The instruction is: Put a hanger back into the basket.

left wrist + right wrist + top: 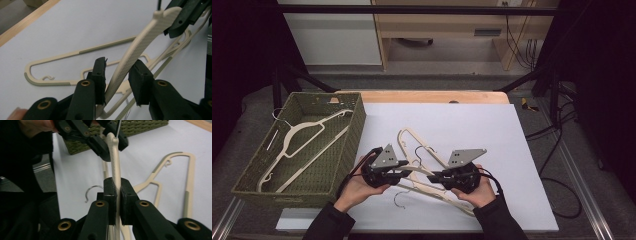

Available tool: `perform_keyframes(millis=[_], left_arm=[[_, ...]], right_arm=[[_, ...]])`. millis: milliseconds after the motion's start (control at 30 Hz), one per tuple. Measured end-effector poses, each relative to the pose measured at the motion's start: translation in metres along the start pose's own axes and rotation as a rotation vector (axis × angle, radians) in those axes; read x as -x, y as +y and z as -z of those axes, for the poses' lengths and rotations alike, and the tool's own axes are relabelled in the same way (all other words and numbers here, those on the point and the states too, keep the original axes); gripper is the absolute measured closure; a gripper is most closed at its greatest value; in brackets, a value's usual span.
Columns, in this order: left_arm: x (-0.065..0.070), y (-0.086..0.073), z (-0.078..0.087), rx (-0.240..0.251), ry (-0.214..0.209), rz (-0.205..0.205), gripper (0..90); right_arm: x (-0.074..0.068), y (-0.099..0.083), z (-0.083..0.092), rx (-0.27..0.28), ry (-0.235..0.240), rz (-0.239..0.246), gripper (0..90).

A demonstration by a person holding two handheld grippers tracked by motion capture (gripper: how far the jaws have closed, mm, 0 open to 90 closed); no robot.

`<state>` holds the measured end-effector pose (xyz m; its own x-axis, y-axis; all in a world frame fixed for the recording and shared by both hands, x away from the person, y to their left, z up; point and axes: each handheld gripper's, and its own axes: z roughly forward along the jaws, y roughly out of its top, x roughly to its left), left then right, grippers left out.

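Note:
A cream plastic hanger [443, 194] is held up off the white mat between both grippers. My right gripper [432, 176] is shut on one of its arms; in the right gripper view the pads [110, 192] clamp the hanger [115, 162] edge-on. My left gripper [409, 173] straddles the same hanger [140, 42]. In the left gripper view the bar leans against one jaw, with a gap to the other, so this gripper [117, 68] is open around it. A second cream hanger [412, 142] with grey grip strips lies flat on the mat beyond.
A green woven basket [347, 145] at the left holds another cream hanger [299, 137]. The white mat [472, 125] covers a wooden table. A metal hook [399, 200] shows near the front edge below the grippers. Cables run along the floor at the right.

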<state>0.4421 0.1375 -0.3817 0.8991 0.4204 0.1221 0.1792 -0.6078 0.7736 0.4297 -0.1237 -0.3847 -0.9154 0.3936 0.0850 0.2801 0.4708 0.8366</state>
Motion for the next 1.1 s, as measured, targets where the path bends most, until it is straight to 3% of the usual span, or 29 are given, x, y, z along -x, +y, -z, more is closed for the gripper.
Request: perform_keyframes(millis=[100, 367, 667, 800, 900, 1000, 1100], left_arm=[[0.003, -0.001, 0.001, -0.003, -0.010, -0.011, 73.8], [0.012, 0.000, 0.003, 0.002, -0.052, 0.017, 80.5], [0.022, 0.003, 0.006, 0.031, -0.113, 0.039, 85.7], [0.029, 0.007, 0.008, 0.036, -0.101, 0.027, 86.2], [0.028, 0.008, 0.011, 0.054, -0.083, 0.053, 86.2], [0.024, 0.007, 0.015, 0.067, -0.060, 0.084, 86.2], [0.020, 0.007, 0.018, 0.076, -0.048, 0.109, 86.2]], right_arm=[[0.000, -0.001, 0.001, 0.008, -0.048, 0.004, 81.1], [0.003, -0.004, 0.002, 0.032, -0.124, 0.004, 69.7], [0.004, -0.006, 0.001, 0.060, -0.169, 0.002, 56.5], [0.003, -0.010, 0.005, 0.083, -0.163, -0.006, 53.2], [0.005, -0.013, 0.014, 0.134, -0.168, -0.030, 46.7], [0.007, -0.016, 0.026, 0.185, -0.193, -0.045, 40.0], [0.008, -0.019, 0.037, 0.213, -0.249, -0.058, 31.5]])
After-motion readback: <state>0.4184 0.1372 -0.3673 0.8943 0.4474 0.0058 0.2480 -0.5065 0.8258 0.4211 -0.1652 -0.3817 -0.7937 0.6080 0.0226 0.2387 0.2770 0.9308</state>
